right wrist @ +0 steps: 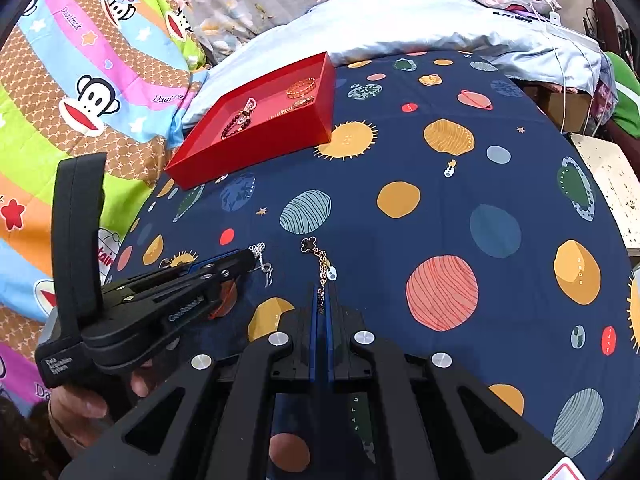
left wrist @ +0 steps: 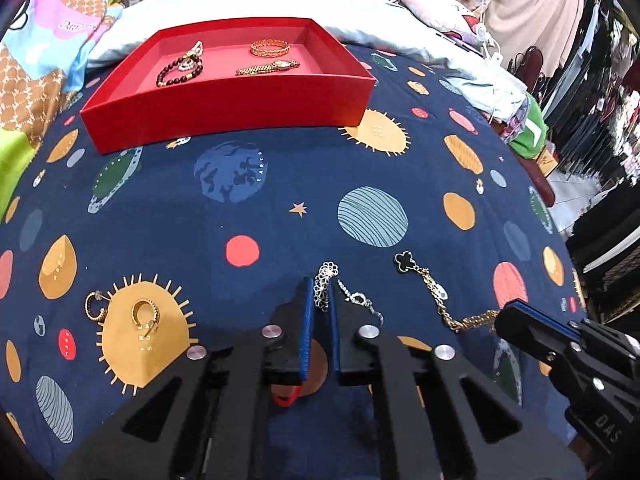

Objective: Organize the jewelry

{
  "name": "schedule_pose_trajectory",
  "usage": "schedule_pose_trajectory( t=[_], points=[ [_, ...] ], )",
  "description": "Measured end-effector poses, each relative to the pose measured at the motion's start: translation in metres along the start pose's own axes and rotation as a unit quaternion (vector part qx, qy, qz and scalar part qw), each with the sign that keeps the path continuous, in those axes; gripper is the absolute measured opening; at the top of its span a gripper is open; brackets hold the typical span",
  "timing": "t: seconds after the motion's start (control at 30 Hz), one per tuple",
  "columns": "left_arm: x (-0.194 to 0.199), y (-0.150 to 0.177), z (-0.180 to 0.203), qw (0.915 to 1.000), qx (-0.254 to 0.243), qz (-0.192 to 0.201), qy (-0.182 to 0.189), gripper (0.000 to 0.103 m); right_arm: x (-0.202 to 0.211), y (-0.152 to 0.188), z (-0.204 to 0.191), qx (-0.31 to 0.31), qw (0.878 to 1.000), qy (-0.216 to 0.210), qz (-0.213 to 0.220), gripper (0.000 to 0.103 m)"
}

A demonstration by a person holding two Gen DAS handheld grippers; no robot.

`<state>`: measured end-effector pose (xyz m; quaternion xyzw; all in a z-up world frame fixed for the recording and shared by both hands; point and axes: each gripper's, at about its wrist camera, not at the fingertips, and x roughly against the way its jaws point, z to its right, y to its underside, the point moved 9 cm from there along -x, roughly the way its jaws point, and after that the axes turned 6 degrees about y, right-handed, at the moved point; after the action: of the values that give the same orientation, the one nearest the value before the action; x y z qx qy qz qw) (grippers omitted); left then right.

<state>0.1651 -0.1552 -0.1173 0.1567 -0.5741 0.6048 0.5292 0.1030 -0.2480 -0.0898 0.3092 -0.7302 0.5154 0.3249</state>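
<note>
A red tray (left wrist: 224,108) sits at the far side of the planet-print sheet and holds a beaded bracelet (left wrist: 178,70), a gold bangle (left wrist: 270,48) and a gold watch (left wrist: 272,67). My left gripper (left wrist: 321,300) is shut on a silver bracelet (left wrist: 326,282), whose clasp end (left wrist: 360,300) trails to the right. My right gripper (right wrist: 321,300) is shut on a gold chain bracelet (right wrist: 323,266) with a black clover charm (right wrist: 308,244). It shows in the left wrist view (left wrist: 440,300) too. Two gold hoop earrings (left wrist: 120,310) lie at left.
The tray also shows in the right wrist view (right wrist: 256,148). A pale blue pillow (left wrist: 240,4) lies behind the tray. A colourful monkey-print blanket (right wrist: 80,80) is at left. Clothes and clutter (left wrist: 592,100) stand past the bed's right edge.
</note>
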Motion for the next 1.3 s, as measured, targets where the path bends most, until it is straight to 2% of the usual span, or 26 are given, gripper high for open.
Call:
schedule_pose_trajectory(
  t=[0.17, 0.33, 0.4, 0.53, 0.57, 0.63, 0.7, 0.77, 0.97, 1.3],
  points=[
    [0.005, 0.002, -0.018, 0.9998, 0.006, 0.000, -0.020, 0.001, 0.002, -0.002, -0.001, 0.000, 1.000, -0.002, 0.003, 0.003],
    [0.015, -0.001, -0.012, 0.9999, 0.013, 0.006, 0.006, 0.002, 0.002, -0.002, -0.001, -0.001, 1.000, -0.003, 0.003, 0.003],
    [0.013, -0.003, 0.000, 0.9999, 0.003, 0.008, 0.013, 0.006, 0.002, -0.002, -0.001, -0.001, 1.000, -0.004, 0.003, 0.003],
    [0.002, -0.003, 0.016, 0.9997, 0.001, -0.001, 0.024, 0.035, 0.002, 0.000, -0.001, 0.000, 1.000, -0.003, 0.002, 0.003],
    [-0.002, -0.002, 0.017, 0.9999, 0.000, -0.003, 0.016, 0.035, 0.002, 0.001, -0.001, -0.001, 1.000, -0.003, 0.002, 0.003],
    [-0.005, 0.000, 0.015, 1.0000, -0.006, 0.002, 0.002, 0.034, 0.002, 0.001, 0.000, -0.005, 1.000, -0.003, 0.002, 0.003],
    [-0.005, 0.000, 0.012, 0.9998, -0.015, 0.004, -0.015, 0.023, 0.001, 0.001, 0.000, -0.006, 1.000, -0.004, 0.003, 0.003],
    [-0.005, 0.001, 0.009, 0.9998, -0.016, 0.005, -0.013, 0.019, 0.001, 0.001, 0.000, -0.007, 1.000, -0.004, 0.002, 0.003],
    [0.001, 0.002, 0.008, 0.9999, -0.015, 0.006, -0.001, 0.017, 0.002, 0.001, 0.000, -0.006, 1.000, -0.007, 0.003, 0.003],
    [0.035, -0.008, -0.002, 0.9995, 0.004, 0.029, 0.013, 0.017, 0.017, -0.012, -0.012, -0.001, 1.000, -0.021, 0.023, 0.003]
  ],
)
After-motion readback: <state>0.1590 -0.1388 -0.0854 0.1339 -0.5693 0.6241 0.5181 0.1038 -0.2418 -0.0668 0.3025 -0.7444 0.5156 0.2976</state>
